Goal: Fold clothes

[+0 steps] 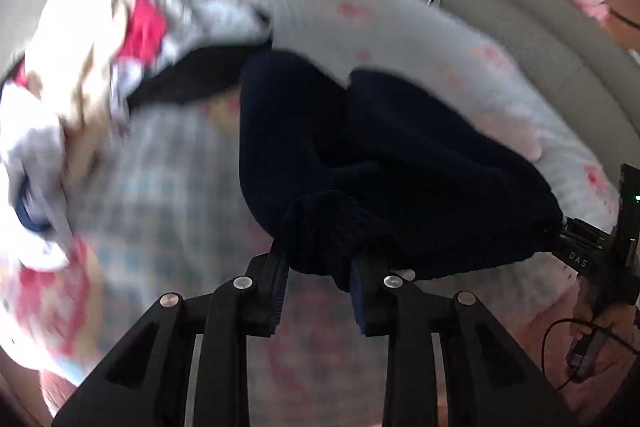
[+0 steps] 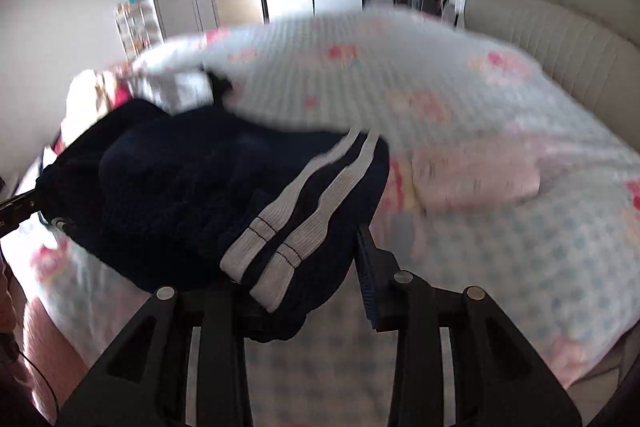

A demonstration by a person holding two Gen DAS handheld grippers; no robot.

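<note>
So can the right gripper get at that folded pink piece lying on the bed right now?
Probably not yet. The right gripper is full of the navy garment, whose white-striped cuff drapes over its fingers. The folded pink piece lies unobstructed on the bedspread, so the path is free once the garment is set down.

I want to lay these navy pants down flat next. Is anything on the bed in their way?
The navy pants hang above bare bedspread. A folded pink garment lies just to their right, and a clothes pile sits to the left.
</note>
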